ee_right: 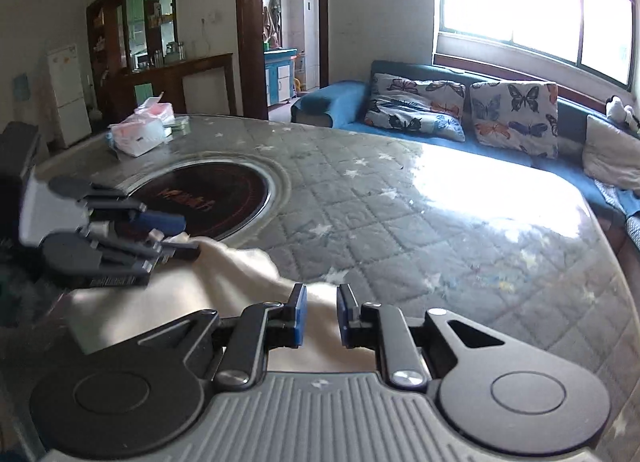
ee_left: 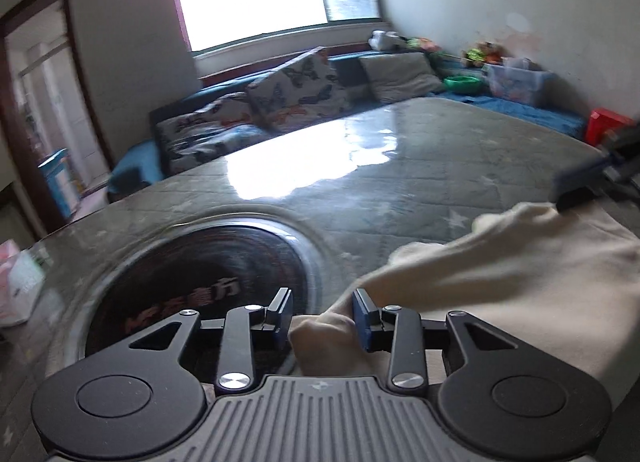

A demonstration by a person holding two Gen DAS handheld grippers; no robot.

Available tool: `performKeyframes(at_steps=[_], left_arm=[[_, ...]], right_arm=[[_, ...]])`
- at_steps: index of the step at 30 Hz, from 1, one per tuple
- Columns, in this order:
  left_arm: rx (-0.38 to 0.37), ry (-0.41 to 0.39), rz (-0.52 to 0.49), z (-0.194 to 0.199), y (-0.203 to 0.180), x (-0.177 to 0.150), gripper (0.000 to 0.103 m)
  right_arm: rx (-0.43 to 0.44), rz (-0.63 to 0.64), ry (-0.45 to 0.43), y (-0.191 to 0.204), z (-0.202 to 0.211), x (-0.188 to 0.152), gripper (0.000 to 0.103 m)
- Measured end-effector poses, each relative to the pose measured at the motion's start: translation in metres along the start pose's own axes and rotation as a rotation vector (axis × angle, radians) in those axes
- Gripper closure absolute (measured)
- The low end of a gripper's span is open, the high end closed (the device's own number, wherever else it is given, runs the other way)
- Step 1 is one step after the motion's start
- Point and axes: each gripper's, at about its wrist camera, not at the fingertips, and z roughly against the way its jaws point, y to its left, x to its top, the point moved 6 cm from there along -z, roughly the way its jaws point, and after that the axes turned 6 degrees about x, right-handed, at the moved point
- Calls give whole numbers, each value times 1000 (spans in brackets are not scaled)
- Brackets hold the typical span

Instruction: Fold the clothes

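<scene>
A: Item one, the task's thing?
B: One cream garment (ee_left: 520,274), soft knit by the look, lying at the near edge of the round table (ee_right: 400,202), just beside the dark inset hob (ee_right: 208,198). Its far edge is raised off the quilted cover; the rest trails toward the person and out of view.

A: Item two, left gripper (ee_left: 322,316)?
B: A bunched end of the cloth sits between its blue pads, pinched in a wad. In the right wrist view it shows side-on, blurred, with cloth at its tips.

A: Item three, right gripper (ee_right: 322,316)?
B: Jaws stand narrowly apart with cream cloth running through the gap. Whether the pads actually bite it I cannot tell; in the left wrist view its tip touches the cloth's far corner.

A: Other stock on the table?
B: A pack of tissues (ee_right: 138,134) at the far side, well apart from the garment.

A: Step in hand?
B: By my judgement, an edge is held up at two points, which suits either spreading the piece flat or carrying one edge over for a fold. The frames don't settle which.

A: Next move calls for?
B: Even tension between both grips, level travel, and keeping the cloth off the hob rim.
</scene>
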Motion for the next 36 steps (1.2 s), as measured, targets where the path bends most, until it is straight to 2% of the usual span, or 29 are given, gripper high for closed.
performKeyframes(at_steps=[3,7,12,16,19,23,28,32,36], left_arm=[[19,-16,30,15,4,5,69],[-44,-52,19,38,-17,12,70],[-107,-31,-4,36,-32,5,70],[-106,25,27,17,-28,-13,70],[-117,28,70,17,-22,-19,70],[-121,46,99,22,-22,-18,72],[-148,56,126,40,-30,-25,72],[-181,55,138,59,-37,-33,72],[-188,63,140,66,-39,-23,72]], right_arm=[[4,-37,20,-6,-1,-11,87],[-26,-115,44,-19,-4,-30,87],[-40,-196,-5,-32,5,-33,87],[-103,-183,1,-44,-1,-41,87],[-99,-181,-11,-47,-2,-44,87],[-120,-116,7,-39,-3,-44,87],[-135,-46,28,-30,1,-47,87],[-130,-44,40,-25,15,-54,87],[-120,-62,49,-17,25,-52,86]])
